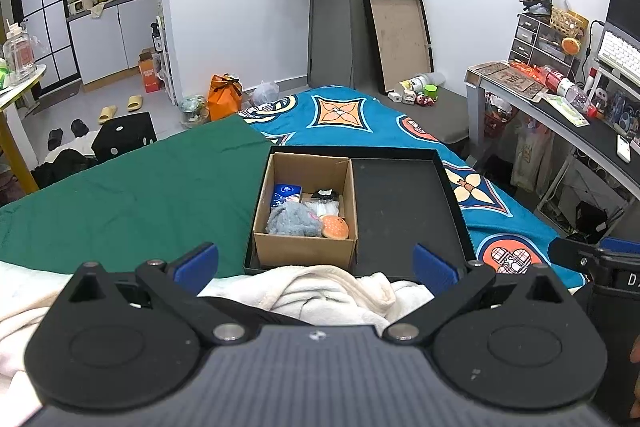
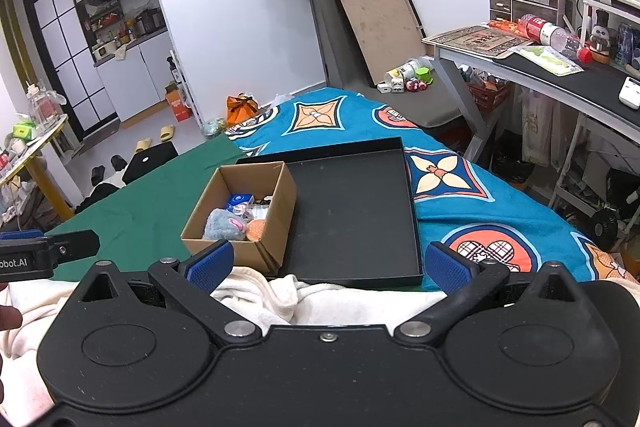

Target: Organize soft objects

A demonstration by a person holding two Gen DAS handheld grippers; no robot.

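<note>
A black tray (image 1: 408,211) (image 2: 352,219) lies on the bed. In its left half stands a brown cardboard box (image 1: 306,249) (image 2: 208,203) holding a grey fluffy toy (image 1: 294,221) (image 2: 222,225), an orange burger plush (image 1: 335,227) (image 2: 256,229), a blue packet (image 1: 285,194) and small white items. A cream fleece cloth (image 1: 320,291) (image 2: 280,301) lies bunched at the tray's near edge. My left gripper (image 1: 316,263) hangs open above the cloth. My right gripper (image 2: 328,263) is open too, over the cloth and tray edge. Neither holds anything.
The bed carries a green sheet (image 1: 140,187) on the left and a blue patterned blanket (image 1: 340,111) on the right. A cluttered desk (image 1: 560,107) stands to the right. A black lid (image 1: 400,39) leans on the far wall. Floor clutter lies beyond the bed.
</note>
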